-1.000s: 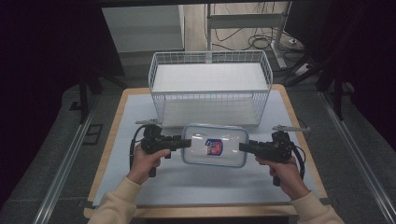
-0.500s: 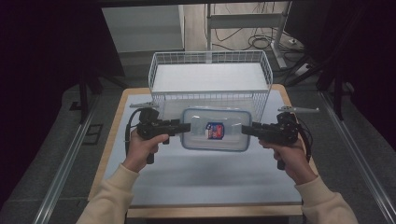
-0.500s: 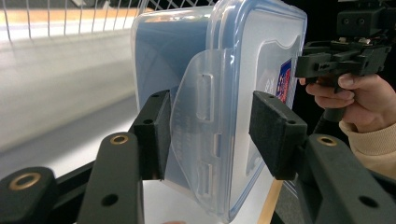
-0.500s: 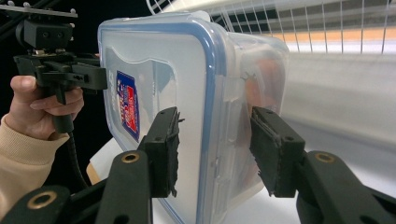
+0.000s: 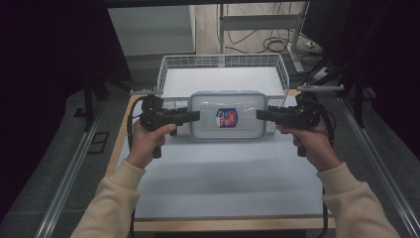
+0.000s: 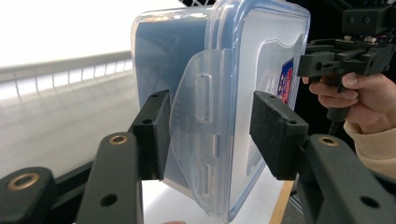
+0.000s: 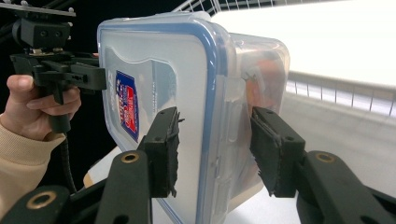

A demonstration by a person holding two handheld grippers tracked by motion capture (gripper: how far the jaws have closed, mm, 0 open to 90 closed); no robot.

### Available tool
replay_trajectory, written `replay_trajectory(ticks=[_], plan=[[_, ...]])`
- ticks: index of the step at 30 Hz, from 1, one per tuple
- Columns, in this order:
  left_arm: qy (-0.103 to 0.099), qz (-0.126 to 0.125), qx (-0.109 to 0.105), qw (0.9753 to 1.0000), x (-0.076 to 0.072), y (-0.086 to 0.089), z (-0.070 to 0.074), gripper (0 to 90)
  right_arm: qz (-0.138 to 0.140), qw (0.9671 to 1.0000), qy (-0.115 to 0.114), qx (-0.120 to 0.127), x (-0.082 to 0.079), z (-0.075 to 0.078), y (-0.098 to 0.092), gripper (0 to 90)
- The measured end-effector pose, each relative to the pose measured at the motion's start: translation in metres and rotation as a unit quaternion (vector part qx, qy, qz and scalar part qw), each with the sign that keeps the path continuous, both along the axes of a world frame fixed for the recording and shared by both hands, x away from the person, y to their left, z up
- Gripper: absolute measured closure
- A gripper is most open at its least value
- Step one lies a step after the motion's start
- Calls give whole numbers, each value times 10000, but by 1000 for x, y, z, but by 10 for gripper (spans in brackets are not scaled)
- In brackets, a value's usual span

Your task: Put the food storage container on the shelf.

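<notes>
The clear plastic container point(image 5: 228, 115) with the blue-rimmed lid and a red-and-blue sticker is up in the air, right at the near rim of the white wire basket point(image 5: 224, 74), above the counter point(image 5: 218, 173). It's carried from both ends. The left hand-held gripper point(image 5: 195, 115) has its jaws around the container's left end, over the side latch flap point(image 6: 198, 140); one pad looks pressed on, the other shows a small gap. The right hand-held gripper point(image 5: 260, 114) does the same on the right end, jaws straddling the lid edge. The lid faces up toward the high view.
</notes>
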State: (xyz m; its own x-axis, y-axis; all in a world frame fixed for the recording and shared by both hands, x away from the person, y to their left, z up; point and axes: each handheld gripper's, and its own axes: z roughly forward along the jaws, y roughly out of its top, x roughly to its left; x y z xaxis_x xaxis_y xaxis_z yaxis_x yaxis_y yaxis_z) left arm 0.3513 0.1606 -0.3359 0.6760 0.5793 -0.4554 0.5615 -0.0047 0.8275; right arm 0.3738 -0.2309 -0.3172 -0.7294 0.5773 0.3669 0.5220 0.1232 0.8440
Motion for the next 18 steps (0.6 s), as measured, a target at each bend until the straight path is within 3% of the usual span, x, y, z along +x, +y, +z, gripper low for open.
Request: replay_trajectory(ticks=[8,18], plan=[[-46,173,-42,9998,17,6,23,491,124,9999,-45,-19,27,26,8,527],[-58,261,-38,9996,53,8,45,490,167,9999,-18,21,67,48,11,525]])
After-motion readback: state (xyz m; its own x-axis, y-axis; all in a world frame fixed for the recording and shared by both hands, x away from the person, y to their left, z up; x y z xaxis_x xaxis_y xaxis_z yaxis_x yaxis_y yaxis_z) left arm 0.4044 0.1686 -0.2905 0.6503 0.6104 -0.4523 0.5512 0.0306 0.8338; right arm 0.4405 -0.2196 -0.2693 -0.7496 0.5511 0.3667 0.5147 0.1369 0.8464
